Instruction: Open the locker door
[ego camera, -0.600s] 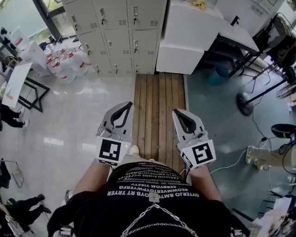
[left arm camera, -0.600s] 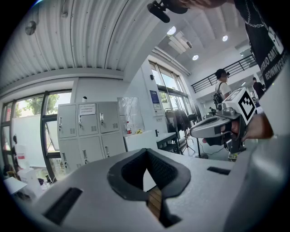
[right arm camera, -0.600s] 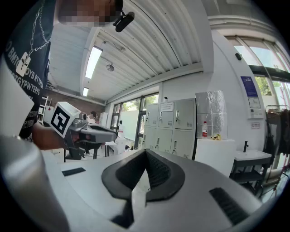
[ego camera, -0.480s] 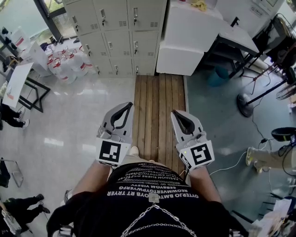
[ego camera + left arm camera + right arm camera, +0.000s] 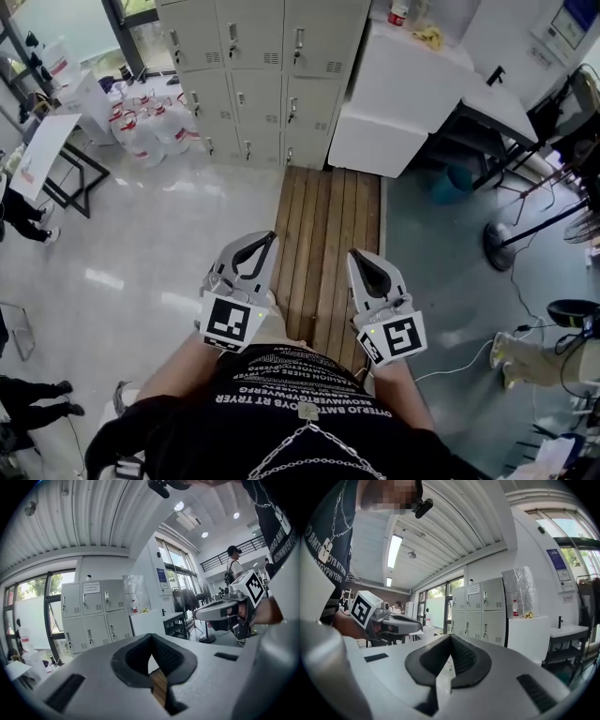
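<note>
Far ahead of you, the lockers stand with their doors shut, just left of a white cabinet. Near your body, over the wooden floor strip, your left gripper and right gripper each have their fingers pressed together, holding nothing.

A strip of wooden planks runs along the floor, with pale glossy tile at its left edge and grey-green floor at its right. At the strip's far right corner stands a white cabinet, with a bottle and something yellow on top. Clear water jugs cluster far left, beside a white desk. A blue bucket, a round stand base and a white cable are on the grey-green floor.
</note>
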Action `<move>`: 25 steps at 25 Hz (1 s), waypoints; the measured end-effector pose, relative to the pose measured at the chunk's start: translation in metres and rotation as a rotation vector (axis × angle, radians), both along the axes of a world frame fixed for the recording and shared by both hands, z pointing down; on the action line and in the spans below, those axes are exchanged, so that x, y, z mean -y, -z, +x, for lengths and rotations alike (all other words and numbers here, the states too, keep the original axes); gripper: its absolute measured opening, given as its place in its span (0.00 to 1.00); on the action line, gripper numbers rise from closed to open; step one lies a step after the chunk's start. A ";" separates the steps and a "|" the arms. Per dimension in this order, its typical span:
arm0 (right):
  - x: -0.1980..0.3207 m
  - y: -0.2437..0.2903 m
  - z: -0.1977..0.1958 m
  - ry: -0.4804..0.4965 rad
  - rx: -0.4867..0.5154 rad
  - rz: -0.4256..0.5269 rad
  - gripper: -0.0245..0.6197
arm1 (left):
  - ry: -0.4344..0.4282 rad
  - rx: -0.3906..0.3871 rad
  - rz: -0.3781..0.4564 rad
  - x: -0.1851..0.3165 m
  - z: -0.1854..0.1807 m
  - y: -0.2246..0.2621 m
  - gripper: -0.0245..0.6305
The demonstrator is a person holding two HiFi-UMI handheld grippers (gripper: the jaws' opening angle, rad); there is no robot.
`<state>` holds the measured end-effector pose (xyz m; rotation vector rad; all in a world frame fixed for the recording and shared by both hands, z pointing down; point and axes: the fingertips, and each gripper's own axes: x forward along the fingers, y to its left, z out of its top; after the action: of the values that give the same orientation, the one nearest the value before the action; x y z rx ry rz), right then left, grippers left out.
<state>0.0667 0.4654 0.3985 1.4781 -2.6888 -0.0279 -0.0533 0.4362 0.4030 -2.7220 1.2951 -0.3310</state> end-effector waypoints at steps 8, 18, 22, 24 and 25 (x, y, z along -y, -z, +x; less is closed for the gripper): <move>0.088 0.004 -0.015 -0.032 -0.017 0.042 0.03 | 0.002 -0.046 -0.016 0.091 -0.022 -0.002 0.03; 0.195 -0.018 -0.061 0.014 -0.031 -0.079 0.21 | -0.012 -0.053 -0.020 0.192 -0.052 -0.008 0.03; 0.221 -0.026 -0.081 0.019 -0.002 -0.132 0.26 | -0.021 -0.080 -0.005 0.220 -0.060 0.000 0.03; 0.231 -0.025 -0.089 0.026 -0.004 -0.130 0.26 | -0.043 -0.084 0.011 0.230 -0.059 0.004 0.03; 0.234 -0.024 -0.092 0.029 -0.008 -0.125 0.26 | -0.047 -0.081 0.014 0.235 -0.059 0.004 0.03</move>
<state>-0.0254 0.2309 0.4221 1.4008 -2.6512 0.1298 -0.1127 0.2015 0.3990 -2.7767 1.2447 -0.2082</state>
